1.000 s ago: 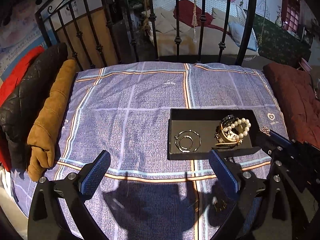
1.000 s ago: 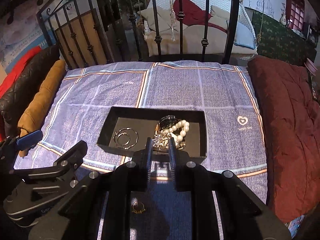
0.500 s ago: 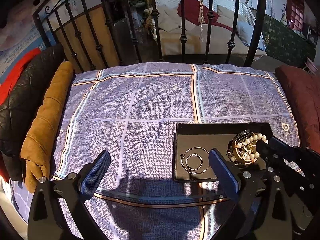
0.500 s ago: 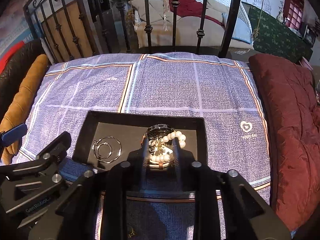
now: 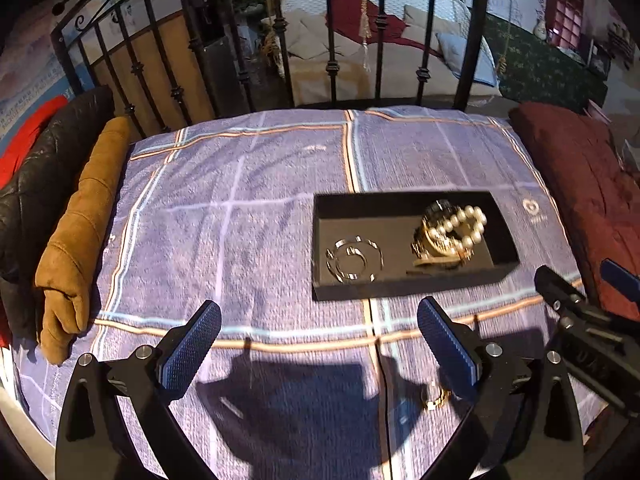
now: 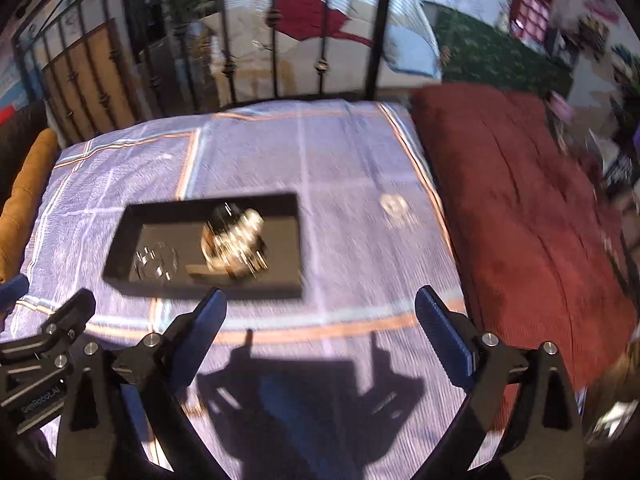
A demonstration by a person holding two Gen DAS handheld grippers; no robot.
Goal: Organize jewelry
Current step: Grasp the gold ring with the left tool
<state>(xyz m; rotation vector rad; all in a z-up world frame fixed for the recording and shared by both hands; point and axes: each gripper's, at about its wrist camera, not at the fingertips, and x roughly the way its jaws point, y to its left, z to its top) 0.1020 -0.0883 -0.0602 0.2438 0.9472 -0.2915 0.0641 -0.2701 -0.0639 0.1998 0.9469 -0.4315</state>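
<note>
- Black tray (image 5: pixel 404 290) on the bed holds hoop bracelets (image 5: pixel 354 260), pearl bracelet (image 5: pixel 466 226) and a gold pile.
- We judge one gold piece (image 5: pixel 436 398) left, on the bedspread (image 5: pixel 240 220).
- Left tongs (image 5: pixel 320 346) wide, empty; right tongs (image 6: pixel 320 330) opening, nothing between.

— What do those handheld rigs look like from where you stand?

— Both alike. The left gripper (image 5: pixel 318 344) is a matte black frame, two angular arms that widen toward the base, each with a triangular cut-out.

— And the fingers (image 5: pixel 192 350)?

— Flat blue pads, knurled in a fine diamond grid, set on the inner faces. Round silver screws sit at the joints behind them.

— The right gripper (image 6: pixel 320 334)?

— Same black arms, same blue fingers (image 6: pixel 440 336), the same silver screw heads. Seen from there, the left one's side plate carries white lettering, "GenRobot.AI".

— Any cables or sleeves?

— I can't make out any.
</note>
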